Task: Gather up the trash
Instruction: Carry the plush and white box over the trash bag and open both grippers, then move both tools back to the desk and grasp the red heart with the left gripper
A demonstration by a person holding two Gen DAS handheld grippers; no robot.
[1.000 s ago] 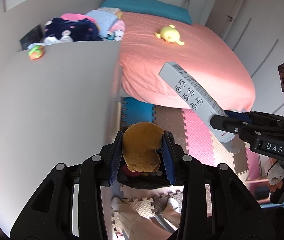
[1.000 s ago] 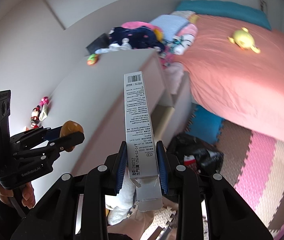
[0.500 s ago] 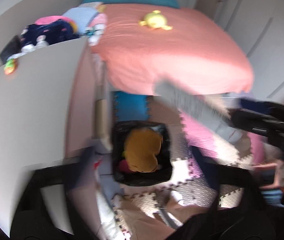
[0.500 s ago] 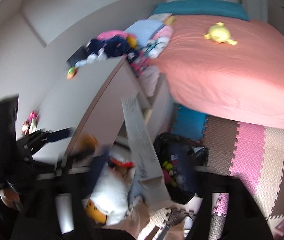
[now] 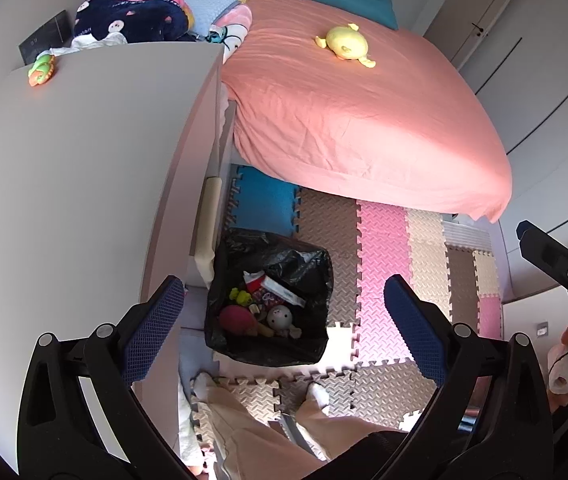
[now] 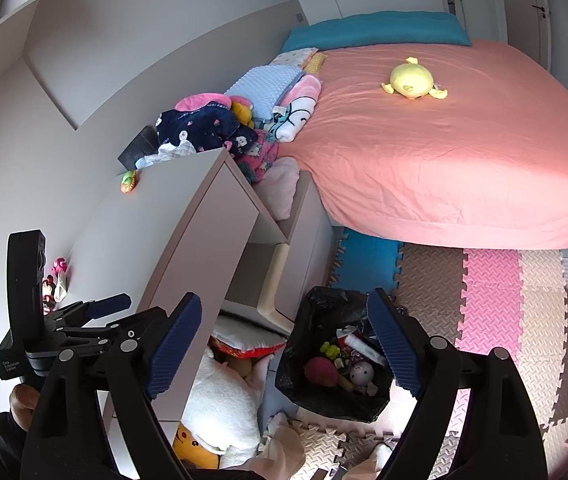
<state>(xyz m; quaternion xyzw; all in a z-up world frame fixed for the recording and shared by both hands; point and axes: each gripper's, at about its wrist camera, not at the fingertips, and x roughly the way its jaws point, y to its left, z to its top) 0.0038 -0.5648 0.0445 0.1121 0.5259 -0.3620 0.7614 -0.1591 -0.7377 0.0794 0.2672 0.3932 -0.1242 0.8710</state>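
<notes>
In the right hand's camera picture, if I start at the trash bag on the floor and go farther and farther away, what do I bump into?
Black trash bag → blue floor mat → pink bed cover → yellow plush toy → teal pillow.

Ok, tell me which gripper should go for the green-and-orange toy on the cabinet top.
Left, probably. Both the left gripper and right gripper are open and empty, but the left one hangs beside the cabinet top holding the green-and-orange toy.
</notes>
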